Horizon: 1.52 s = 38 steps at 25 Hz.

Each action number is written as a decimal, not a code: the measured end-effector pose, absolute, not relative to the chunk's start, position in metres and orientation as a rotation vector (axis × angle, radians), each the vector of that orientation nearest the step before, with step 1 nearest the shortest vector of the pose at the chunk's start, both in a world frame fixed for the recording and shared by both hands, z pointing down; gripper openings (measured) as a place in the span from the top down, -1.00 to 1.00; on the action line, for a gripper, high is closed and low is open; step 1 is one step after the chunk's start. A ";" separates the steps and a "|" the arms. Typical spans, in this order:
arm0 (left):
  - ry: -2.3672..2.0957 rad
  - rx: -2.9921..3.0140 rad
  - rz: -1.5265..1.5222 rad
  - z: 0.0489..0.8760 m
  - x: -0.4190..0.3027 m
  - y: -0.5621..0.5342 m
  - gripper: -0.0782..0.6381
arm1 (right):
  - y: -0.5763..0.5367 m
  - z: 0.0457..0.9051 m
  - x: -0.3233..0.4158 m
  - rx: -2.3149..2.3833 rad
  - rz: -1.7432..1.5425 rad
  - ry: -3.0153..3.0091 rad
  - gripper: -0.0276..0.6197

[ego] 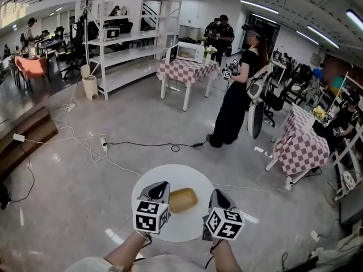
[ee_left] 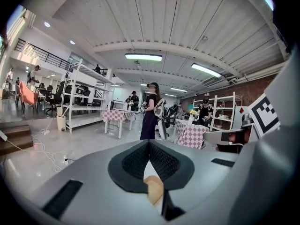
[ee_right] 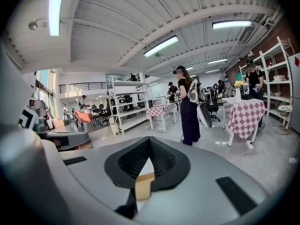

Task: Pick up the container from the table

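Note:
A tan, rounded container (ego: 183,199) lies on a small round white table (ego: 170,174) just below me. My left gripper (ego: 159,188) is close beside its left end and my right gripper (ego: 219,195) close beside its right end, both pointing away from me. In the left gripper view the gripper (ee_left: 148,144) has its jaw tips meeting, and the container (ee_left: 153,189) shows through the gap below them. In the right gripper view the gripper (ee_right: 150,141) is shut in the same way, with a tan edge of the container (ee_right: 143,185) beneath the tips. Neither gripper holds it.
A person in black (ego: 235,103) stands beyond the table. Checked-cloth tables stand at the back (ego: 187,69) and at the right (ego: 300,143). White shelving (ego: 122,38) and a bin (ego: 89,86) are at the back left. Cables (ego: 85,143) run across the floor.

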State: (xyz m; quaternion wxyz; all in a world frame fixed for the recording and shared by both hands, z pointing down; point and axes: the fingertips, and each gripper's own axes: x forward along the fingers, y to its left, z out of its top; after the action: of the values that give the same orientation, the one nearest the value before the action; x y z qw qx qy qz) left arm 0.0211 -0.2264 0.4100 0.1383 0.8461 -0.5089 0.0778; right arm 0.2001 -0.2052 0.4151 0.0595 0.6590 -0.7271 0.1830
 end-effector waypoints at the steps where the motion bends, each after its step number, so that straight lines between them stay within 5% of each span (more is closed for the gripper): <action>1: -1.481 2.437 0.226 0.410 0.019 -0.227 0.73 | -0.208 0.415 0.199 1.986 0.556 -2.208 0.84; 38: -1.344 2.311 0.453 0.492 0.011 -0.266 0.73 | -0.240 0.504 0.189 1.934 0.852 -2.023 0.84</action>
State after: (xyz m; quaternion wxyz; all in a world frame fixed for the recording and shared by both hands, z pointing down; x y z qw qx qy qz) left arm 0.0110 -0.2664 0.4921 0.2134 0.8326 -0.4844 0.1633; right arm 0.1888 -0.2398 0.5035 0.1077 0.6573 -0.6874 0.2897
